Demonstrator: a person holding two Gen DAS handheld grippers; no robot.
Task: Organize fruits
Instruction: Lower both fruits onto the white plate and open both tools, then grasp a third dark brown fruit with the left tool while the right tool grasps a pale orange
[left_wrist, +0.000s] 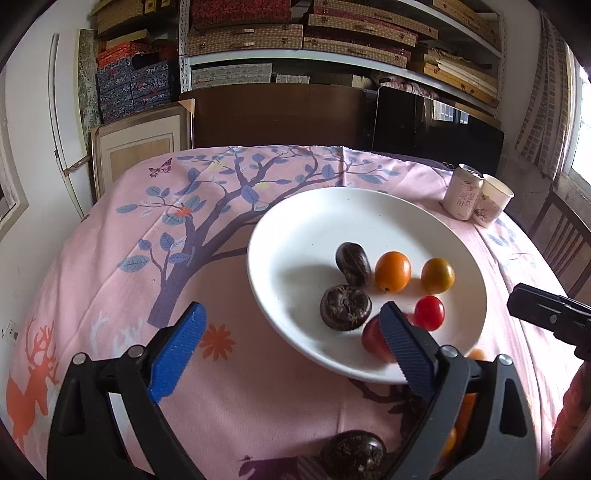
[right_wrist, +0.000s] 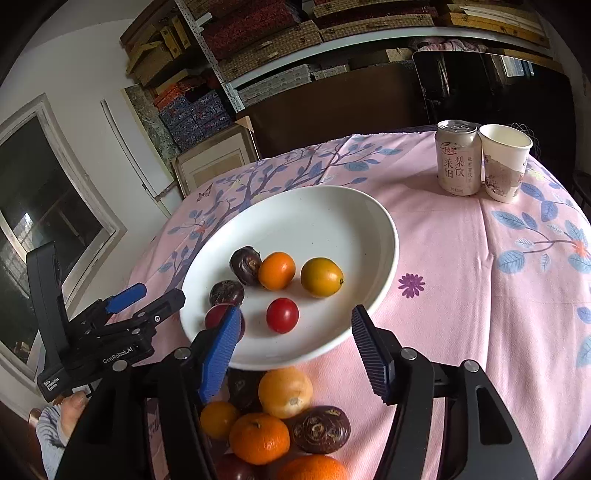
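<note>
A white plate (left_wrist: 314, 221) (right_wrist: 332, 214) on the pink cloth holds two dark water chestnuts (left_wrist: 345, 307) (right_wrist: 245, 260), two orange kumquats (left_wrist: 392, 272) (right_wrist: 321, 277) and two red cherry tomatoes (left_wrist: 429, 313) (right_wrist: 282, 315). My left gripper (left_wrist: 291, 332) is open and empty at the plate's near-left rim. My right gripper (right_wrist: 295, 332) is open and empty above the plate's near edge. It shows in part at the right of the left wrist view (left_wrist: 546, 314). Loose oranges (right_wrist: 258, 437), kumquats (right_wrist: 285, 391) and chestnuts (right_wrist: 321, 428) lie below it, in front of the plate.
A drink can (right_wrist: 458, 162) (left_wrist: 461, 192) and a paper cup (right_wrist: 504, 166) (left_wrist: 493, 199) stand at the far right of the table. One more chestnut (left_wrist: 352, 454) lies near the front edge. Shelves with boxes (left_wrist: 295, 37) stand behind the table.
</note>
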